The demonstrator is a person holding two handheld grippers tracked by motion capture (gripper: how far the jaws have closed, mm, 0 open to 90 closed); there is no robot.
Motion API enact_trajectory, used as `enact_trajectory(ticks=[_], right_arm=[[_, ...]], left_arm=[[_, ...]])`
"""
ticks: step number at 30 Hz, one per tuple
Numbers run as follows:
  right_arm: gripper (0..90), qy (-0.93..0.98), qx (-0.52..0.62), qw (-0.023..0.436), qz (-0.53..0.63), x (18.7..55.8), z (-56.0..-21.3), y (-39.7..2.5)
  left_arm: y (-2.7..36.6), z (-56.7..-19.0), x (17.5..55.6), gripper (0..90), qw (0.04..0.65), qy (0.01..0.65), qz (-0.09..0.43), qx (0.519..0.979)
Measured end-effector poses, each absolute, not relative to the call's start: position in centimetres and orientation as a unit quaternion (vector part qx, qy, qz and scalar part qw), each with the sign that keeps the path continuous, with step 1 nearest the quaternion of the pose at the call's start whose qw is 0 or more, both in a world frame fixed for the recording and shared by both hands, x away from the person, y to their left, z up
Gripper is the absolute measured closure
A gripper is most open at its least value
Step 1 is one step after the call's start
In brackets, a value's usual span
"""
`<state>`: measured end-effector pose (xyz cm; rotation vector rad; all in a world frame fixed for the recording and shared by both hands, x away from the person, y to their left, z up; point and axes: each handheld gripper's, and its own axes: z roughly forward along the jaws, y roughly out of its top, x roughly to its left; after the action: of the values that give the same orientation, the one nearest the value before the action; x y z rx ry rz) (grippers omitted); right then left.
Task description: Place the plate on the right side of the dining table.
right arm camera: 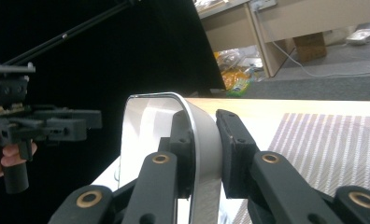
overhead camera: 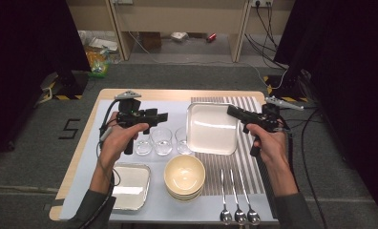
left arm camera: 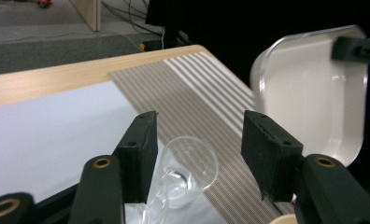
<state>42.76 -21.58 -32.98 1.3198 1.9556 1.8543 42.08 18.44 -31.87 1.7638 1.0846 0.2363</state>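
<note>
A white square tray [overhead camera: 211,129] is held up off the striped mat and tilted, its hollow side [left arm camera: 309,98] facing my left gripper. My right gripper [overhead camera: 231,110] is shut on the tray's rim [right arm camera: 204,154], one jaw inside and one outside [right arm camera: 202,126]. My left gripper [overhead camera: 163,116] hovers open above three clear glasses [overhead camera: 162,140]. In the left gripper view one glass [left arm camera: 188,170] shows low between its spread jaws [left arm camera: 199,126], untouched. The left gripper [right arm camera: 96,119] is also at the left edge of the right gripper view.
A stack of cream bowls [overhead camera: 184,176] stands at the front centre. A small metal tray [overhead camera: 130,185] lies at the front left. Three spoons [overhead camera: 237,214] lie on the striped mat [overhead camera: 254,167] at the front right. A pale sheet [overhead camera: 106,119] covers the wooden table.
</note>
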Motion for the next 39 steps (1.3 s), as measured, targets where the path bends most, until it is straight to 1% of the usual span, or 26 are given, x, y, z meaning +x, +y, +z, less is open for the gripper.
enact_trajectory(ticks=[3, 6, 11, 18, 21, 24, 26, 30, 34, 39], right_arm=[[77.8, 0.645, 0.444, 0.076, 0.618, 42.8, -33.0, -22.6], [77.8, 0.643, 0.453, 0.085, 0.612, 42.7, -33.2, -23.9], [77.8, 0.639, 0.463, 0.083, 0.609, 42.8, -34.0, -25.1], [77.8, 0.632, 0.479, 0.082, 0.604, 42.9, -35.4, -26.8], [77.8, 0.632, 0.485, 0.082, 0.598, 43.1, -36.1, -27.2], [77.8, 0.632, 0.494, 0.079, 0.592, 43.3, -36.9, -27.4], [77.7, 0.634, 0.495, 0.078, 0.589, 43.5, -37.4, -27.4], [77.8, 0.635, 0.498, 0.075, 0.586, 43.8, -38.0, -27.4], [77.7, 0.638, 0.502, 0.069, 0.58, 44.2, -38.9, -27.4], [77.6, 0.64, 0.509, 0.054, 0.574, 44.5, -40.1, -27.3]], left_arm=[[19.5, -32.5, 41.8, 43.0, 0.507, 0.452, 0.101, 0.727], [20.4, -33.2, 41.2, 39.6, 0.499, 0.447, 0.104, 0.735], [22.2, -34.5, 40.1, 35.9, 0.493, 0.444, 0.114, 0.739], [25.3, -36.7, 38.7, 29.4, 0.473, 0.46, 0.131, 0.74], [26.7, -37.7, 37.9, 24.6, 0.471, 0.473, 0.14, 0.732], [28.0, -38.7, 37.1, 23.9, 0.462, 0.48, 0.148, 0.731], [29.0, -39.4, 36.5, 21.8, 0.457, 0.487, 0.157, 0.728], [29.7, -40.3, 35.8, 19.5, 0.448, 0.493, 0.161, 0.728], [30.8, -41.7, 35.0, 15.3, 0.442, 0.503, 0.162, 0.725], [32.4, -43.2, 34.2, 15.2, 0.44, 0.517, 0.168, 0.715]])
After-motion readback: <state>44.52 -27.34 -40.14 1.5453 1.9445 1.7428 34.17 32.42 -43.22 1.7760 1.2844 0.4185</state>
